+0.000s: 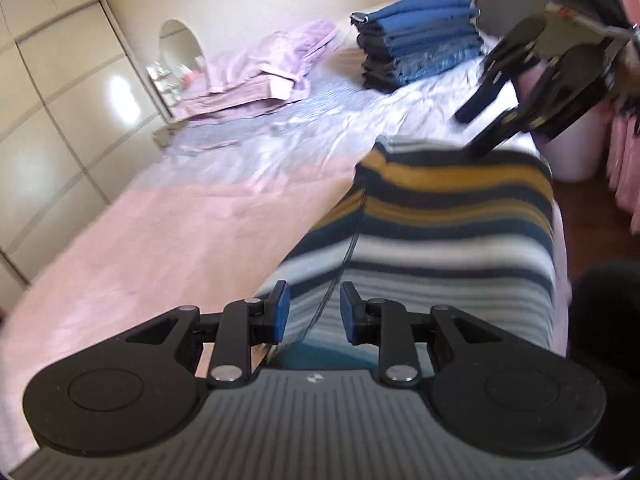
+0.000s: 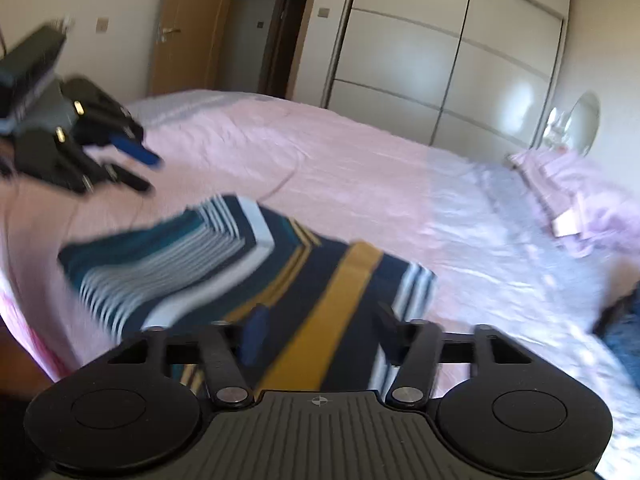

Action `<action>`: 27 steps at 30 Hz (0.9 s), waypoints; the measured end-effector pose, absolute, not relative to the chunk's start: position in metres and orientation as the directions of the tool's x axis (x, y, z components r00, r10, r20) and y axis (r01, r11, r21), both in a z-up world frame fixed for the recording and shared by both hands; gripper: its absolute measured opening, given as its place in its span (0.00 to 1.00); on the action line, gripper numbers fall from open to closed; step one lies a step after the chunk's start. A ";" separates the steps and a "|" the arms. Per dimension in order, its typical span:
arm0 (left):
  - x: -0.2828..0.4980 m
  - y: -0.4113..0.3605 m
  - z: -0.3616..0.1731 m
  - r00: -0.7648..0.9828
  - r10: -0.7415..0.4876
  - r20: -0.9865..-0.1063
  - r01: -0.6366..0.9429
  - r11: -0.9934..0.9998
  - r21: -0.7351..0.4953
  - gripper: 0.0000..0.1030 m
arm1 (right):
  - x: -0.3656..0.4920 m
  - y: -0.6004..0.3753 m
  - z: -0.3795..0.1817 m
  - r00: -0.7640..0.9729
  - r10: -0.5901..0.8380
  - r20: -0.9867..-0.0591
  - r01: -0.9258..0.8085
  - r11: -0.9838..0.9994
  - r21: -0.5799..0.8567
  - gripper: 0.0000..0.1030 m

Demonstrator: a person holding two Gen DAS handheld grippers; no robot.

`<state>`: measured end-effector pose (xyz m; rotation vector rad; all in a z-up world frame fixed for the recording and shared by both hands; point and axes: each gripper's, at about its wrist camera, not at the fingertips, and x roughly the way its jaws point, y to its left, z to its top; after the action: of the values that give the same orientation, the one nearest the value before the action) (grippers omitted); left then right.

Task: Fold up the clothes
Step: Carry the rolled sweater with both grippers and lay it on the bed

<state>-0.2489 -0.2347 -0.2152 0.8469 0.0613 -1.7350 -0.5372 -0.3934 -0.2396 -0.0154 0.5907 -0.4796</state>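
Note:
A folded garment with navy, white, teal and mustard stripes (image 1: 440,232) (image 2: 200,260) lies flat on the pink bed sheet (image 1: 140,240) (image 2: 320,152) near the bed's edge. In the left wrist view my left gripper (image 1: 315,312) hangs over the garment's near end, its blue pads apart and nothing pinched; a thin cord runs past the gap. My right gripper (image 2: 320,328) hovers over the mustard-striped end, jaws apart, with the cloth below them. Each gripper shows in the other's view, the right gripper (image 1: 472,132) and the left gripper (image 2: 153,175), both lifted off the cloth with empty fingers.
A stack of folded blue and dark clothes (image 1: 424,40) sits at the far end of the bed, with a crumpled lilac garment (image 1: 264,68) (image 2: 580,196) beside it. A white wardrobe (image 1: 60,100) (image 2: 460,40) lines the far side. A pale bin (image 1: 576,152) stands on the floor.

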 end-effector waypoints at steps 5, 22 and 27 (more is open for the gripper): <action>-0.248 -0.303 -0.233 -0.161 -0.786 -0.597 0.881 -0.388 0.272 0.22 | -0.492 -0.467 -0.236 0.678 -0.379 -0.630 0.434 0.898 -0.074 0.31; -0.218 -0.337 -0.278 -0.104 -0.711 -0.695 0.922 -0.331 0.201 0.15 | -0.492 -0.565 -0.283 0.674 -0.218 -0.706 0.501 0.837 0.220 0.32; -0.224 -0.338 -0.279 -0.072 -0.710 -0.701 0.918 -0.322 0.232 0.15 | -0.536 -0.513 -0.245 0.733 -0.280 -0.619 0.504 0.836 0.218 0.32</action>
<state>-0.2244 -0.3375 -0.2785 0.8920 0.3222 -1.6909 -0.5361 -0.5133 -0.2447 0.3896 0.6084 -0.4433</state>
